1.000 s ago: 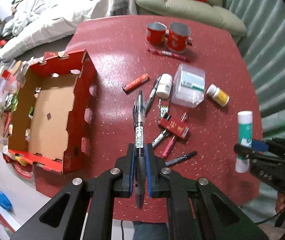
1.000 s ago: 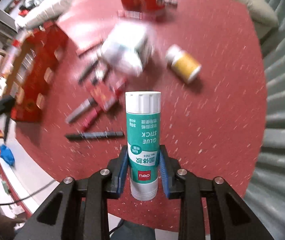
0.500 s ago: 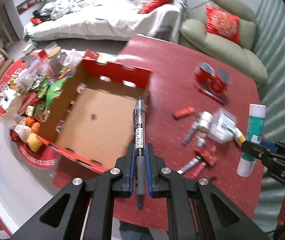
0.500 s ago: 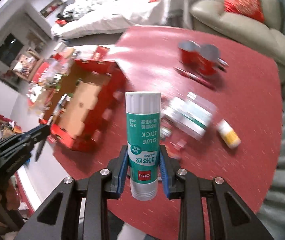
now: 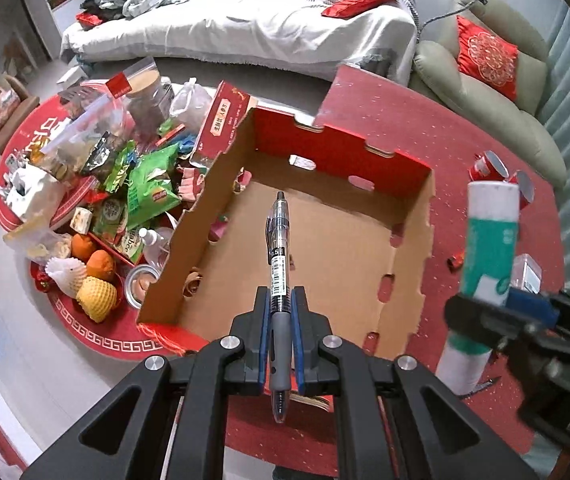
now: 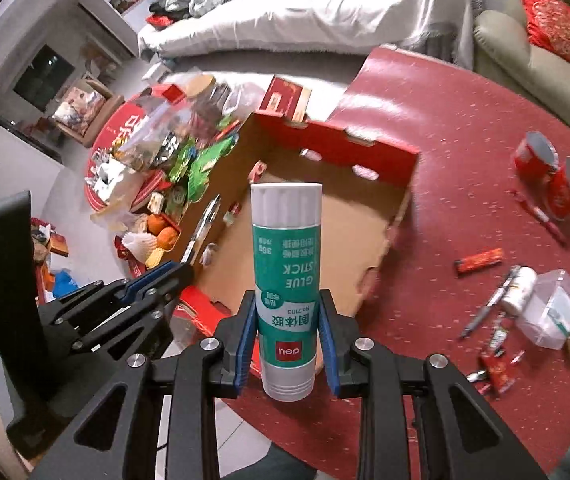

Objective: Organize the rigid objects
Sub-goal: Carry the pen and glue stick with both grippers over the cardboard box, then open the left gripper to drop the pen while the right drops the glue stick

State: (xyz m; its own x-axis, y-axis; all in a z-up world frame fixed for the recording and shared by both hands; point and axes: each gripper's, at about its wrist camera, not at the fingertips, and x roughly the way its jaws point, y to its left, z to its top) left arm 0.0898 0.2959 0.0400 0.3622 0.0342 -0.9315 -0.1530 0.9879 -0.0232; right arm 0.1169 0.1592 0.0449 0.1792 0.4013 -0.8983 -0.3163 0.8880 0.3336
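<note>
Firmly, the left gripper [image 5: 278,330] is clamped on a pen [image 5: 278,280], its blue pads pressing the grey grip section while the clear barrel juts forward past the fingertips and the tip end hangs back behind them. Beyond the pen lies the open box [image 5: 413,240] — brown cardboard inside, red outside — with the pen's far end over its floor. The right gripper [image 6: 288,320] is closed on a glue stick [image 6: 287,268], pads at the lower green label, white cap pointing forward over the box's near corner. From the left wrist view the glue stick [image 5: 489,256] stands at the right, beside the box's right wall. Further right on the red table [image 6: 465,128] lie the remaining things — two red cups [image 6: 551,178], a red lighter [image 6: 479,260], pens, a white bottle [image 6: 519,284] and a clear plastic case [image 6: 553,308], well apart from both grippers.
</note>
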